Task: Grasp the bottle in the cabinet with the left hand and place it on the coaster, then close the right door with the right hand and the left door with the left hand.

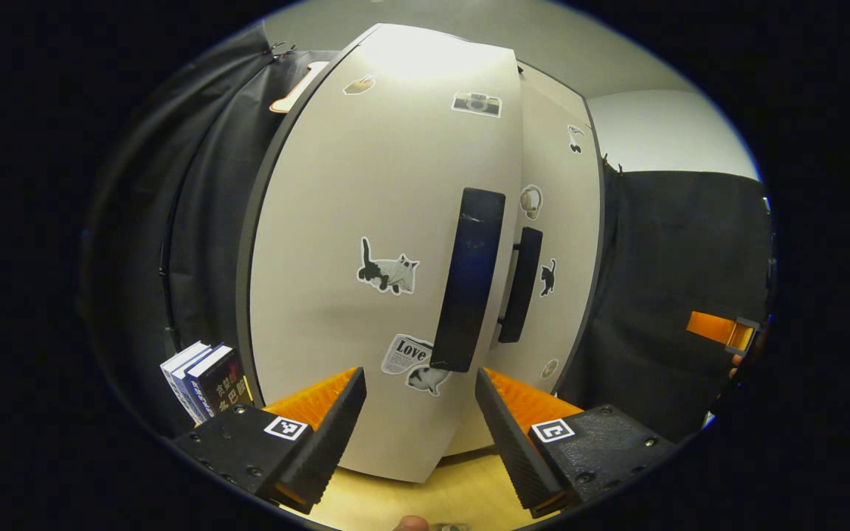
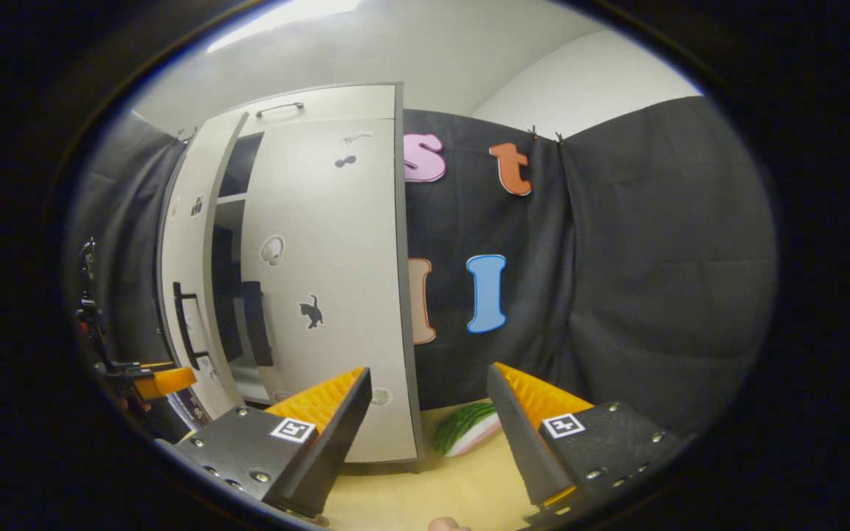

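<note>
The white cabinet's left door [image 1: 366,221] stands close in front of my left gripper [image 1: 419,424], whose jaws are open and empty just below its black handle [image 1: 469,280]. Beyond it is the right door [image 1: 558,243] with its own handle [image 1: 522,295]. In the right gripper view the right door [image 2: 329,280] lies flat against the cabinet, while the left door [image 2: 178,280] stands ajar, with a dark gap [image 2: 224,295] between them. My right gripper [image 2: 429,424] is open and empty, well back from the cabinet's right corner. The left gripper [image 2: 152,382] shows beside the ajar door.
Several books [image 1: 204,380] stand left of the cabinet. A watermelon-slice toy [image 2: 467,428] lies on the wooden table [image 2: 425,487] by the cabinet's right side. The other gripper [image 1: 724,330] hangs at the far right. Black cloth walls in the booth.
</note>
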The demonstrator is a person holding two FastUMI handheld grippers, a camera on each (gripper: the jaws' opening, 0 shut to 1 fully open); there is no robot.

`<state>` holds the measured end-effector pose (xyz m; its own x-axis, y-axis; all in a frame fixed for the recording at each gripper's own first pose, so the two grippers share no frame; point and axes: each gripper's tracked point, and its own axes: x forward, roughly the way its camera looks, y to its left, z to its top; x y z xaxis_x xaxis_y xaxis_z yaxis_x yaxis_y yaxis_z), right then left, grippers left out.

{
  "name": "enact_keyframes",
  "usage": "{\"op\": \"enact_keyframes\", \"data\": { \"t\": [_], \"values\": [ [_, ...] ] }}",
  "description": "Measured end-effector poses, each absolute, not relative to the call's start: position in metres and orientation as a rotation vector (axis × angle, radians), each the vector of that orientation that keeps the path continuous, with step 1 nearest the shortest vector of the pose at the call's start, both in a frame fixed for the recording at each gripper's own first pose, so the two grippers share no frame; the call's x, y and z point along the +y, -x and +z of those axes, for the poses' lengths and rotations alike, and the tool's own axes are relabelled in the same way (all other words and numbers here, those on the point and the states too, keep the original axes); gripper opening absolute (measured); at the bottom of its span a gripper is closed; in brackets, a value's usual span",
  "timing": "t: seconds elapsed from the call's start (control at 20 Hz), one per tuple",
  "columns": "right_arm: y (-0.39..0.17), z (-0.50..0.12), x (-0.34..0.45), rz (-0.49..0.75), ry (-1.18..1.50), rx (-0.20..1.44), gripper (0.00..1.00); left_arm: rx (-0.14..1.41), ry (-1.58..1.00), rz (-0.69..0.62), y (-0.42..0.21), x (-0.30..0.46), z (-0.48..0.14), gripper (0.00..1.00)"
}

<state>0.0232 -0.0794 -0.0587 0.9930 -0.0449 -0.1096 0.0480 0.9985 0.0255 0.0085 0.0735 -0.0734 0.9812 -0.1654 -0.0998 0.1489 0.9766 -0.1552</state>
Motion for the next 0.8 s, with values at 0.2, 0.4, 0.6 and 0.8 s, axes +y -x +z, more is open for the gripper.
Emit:
{"op": "enact_keyframes", "data": {
  "t": [0.2, 0.4, 0.6, 0.8],
  "values": [
    [-0.024, -0.057, -0.071, -0.033, -0.032, 0.107, 0.94, 0.109, 0.145, -0.158, -0.009, 0.076, -0.071, 0.95],
    [-0.020, -0.059, -0.066, -0.027, -0.027, 0.109, 0.94, 0.114, 0.148, -0.160, -0.010, 0.077, -0.072, 0.95],
    [-0.018, -0.059, -0.064, -0.027, -0.032, 0.111, 0.93, 0.121, 0.148, -0.161, -0.011, 0.077, -0.072, 0.95],
    [-0.015, -0.059, -0.061, -0.027, -0.033, 0.113, 0.96, 0.134, 0.148, -0.140, -0.010, 0.081, -0.074, 0.95]
  ]
}}
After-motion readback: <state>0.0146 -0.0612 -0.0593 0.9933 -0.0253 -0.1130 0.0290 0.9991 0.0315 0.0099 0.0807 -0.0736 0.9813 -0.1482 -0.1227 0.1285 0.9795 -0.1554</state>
